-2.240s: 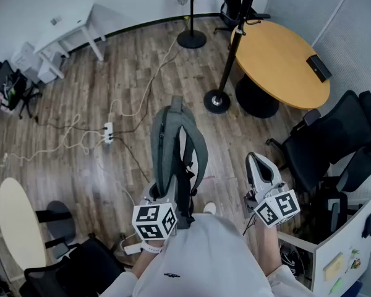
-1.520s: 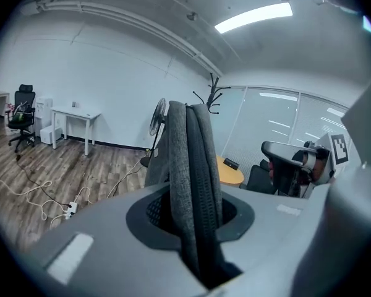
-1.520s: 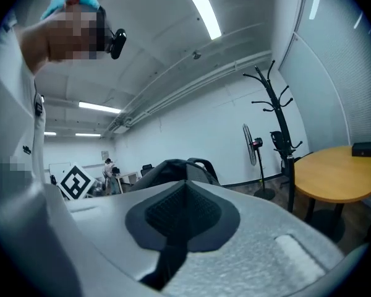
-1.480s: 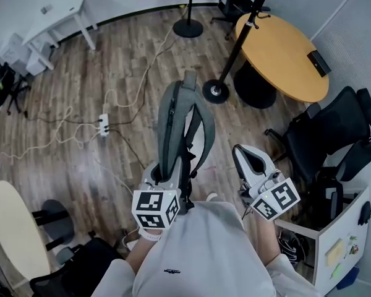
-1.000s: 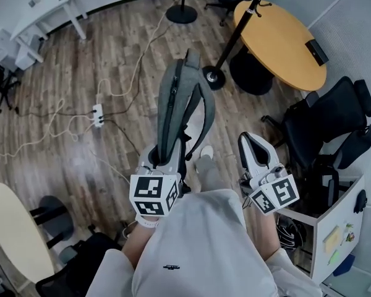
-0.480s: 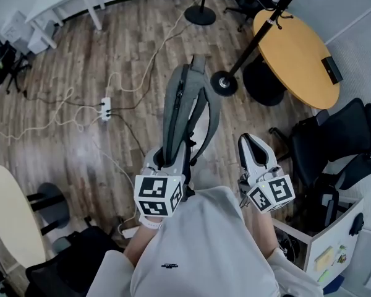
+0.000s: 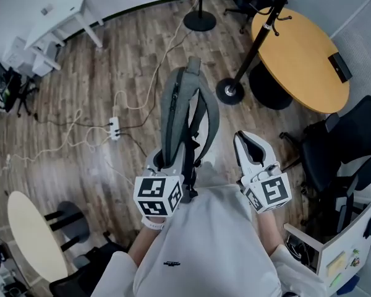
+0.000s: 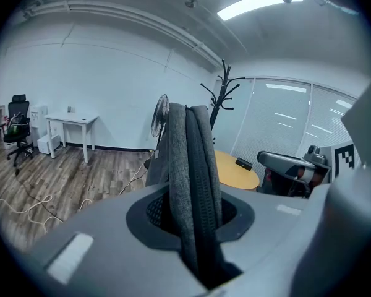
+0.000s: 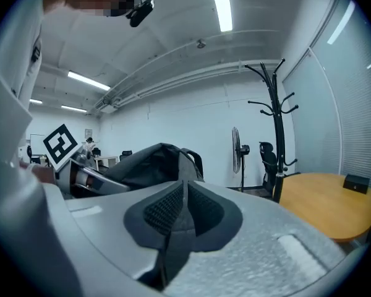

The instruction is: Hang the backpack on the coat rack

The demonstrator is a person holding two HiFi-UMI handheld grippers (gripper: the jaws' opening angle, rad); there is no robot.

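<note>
Wood floor point(image 7: 111, 60) is noted throughout. A round table point(image 7: 303, 60) is seen at 2 o'clock, with the coat rack point(image 7: 255, 39) just beside it at 1 o'clock. The grey backpack point(image 7: 173, 113) is clamped at 12 o'clock in the left gripper point(image 7: 166, 161); its contents are not visible. The right gripper point(image 7: 250, 146) is pinched closed and empty. The rack's hooks are shown only in the gripper views.

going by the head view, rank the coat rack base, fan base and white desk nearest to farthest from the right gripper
1. Coat rack base, just ahead of the right gripper, slightly to its left.
2. Fan base, farther ahead, near the far wall.
3. White desk, farthest, off to the left by the wall.
</note>
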